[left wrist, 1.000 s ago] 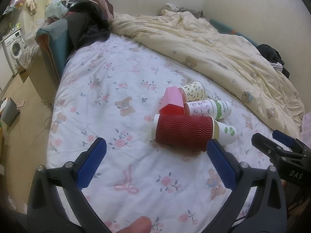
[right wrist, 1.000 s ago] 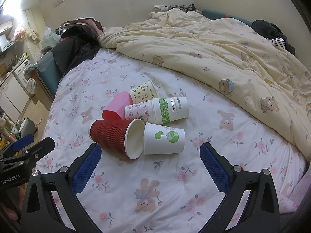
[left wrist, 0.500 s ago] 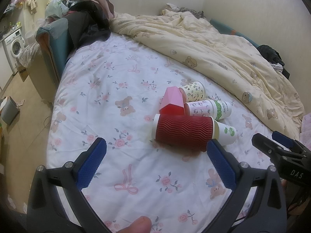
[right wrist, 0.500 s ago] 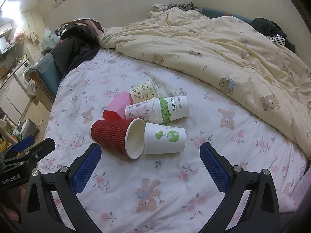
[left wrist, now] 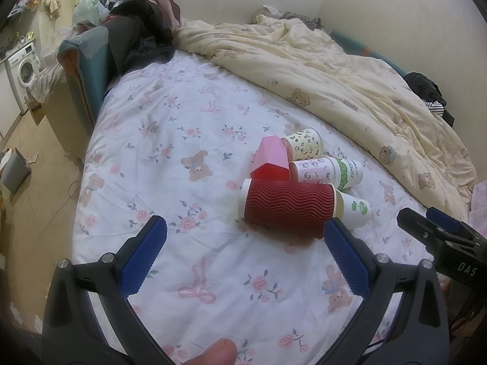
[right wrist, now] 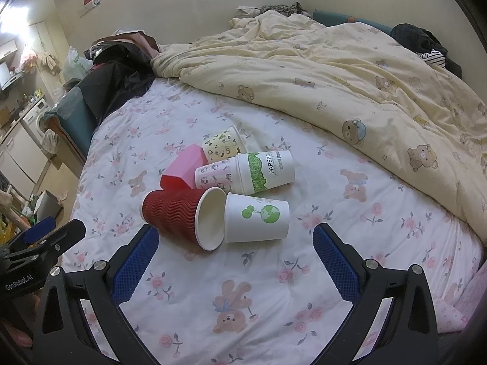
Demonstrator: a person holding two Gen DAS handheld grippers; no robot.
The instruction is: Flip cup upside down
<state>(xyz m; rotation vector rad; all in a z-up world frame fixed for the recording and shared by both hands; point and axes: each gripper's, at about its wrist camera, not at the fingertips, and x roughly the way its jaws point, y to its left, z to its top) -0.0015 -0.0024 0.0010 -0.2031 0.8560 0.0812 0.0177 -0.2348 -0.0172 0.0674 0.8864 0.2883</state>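
Several paper cups lie on their sides in a cluster on the bed. A red ribbed cup (left wrist: 286,210) (right wrist: 179,214) is nearest, its mouth facing a white cup with a green globe print (right wrist: 257,221) (left wrist: 354,210). Behind lie a white cup with a green band (right wrist: 264,172) (left wrist: 347,172), nested with a pink-patterned cup (right wrist: 214,178), a yellow patterned cup (right wrist: 223,147) (left wrist: 304,144) and a pink faceted cup (right wrist: 182,170) (left wrist: 271,159). My left gripper (left wrist: 243,252) is open, just short of the red cup. My right gripper (right wrist: 236,258) is open, in front of the cluster.
The bed has a white floral sheet (left wrist: 170,140) and a cream bear-print duvet (right wrist: 350,85) bunched at the back right. Dark clothes (left wrist: 137,36) are piled at the head end. The bed's left edge drops to the floor, with a washing machine (left wrist: 22,67) beyond.
Both views have shifted very slightly; the cups have not moved and both grippers stay open.
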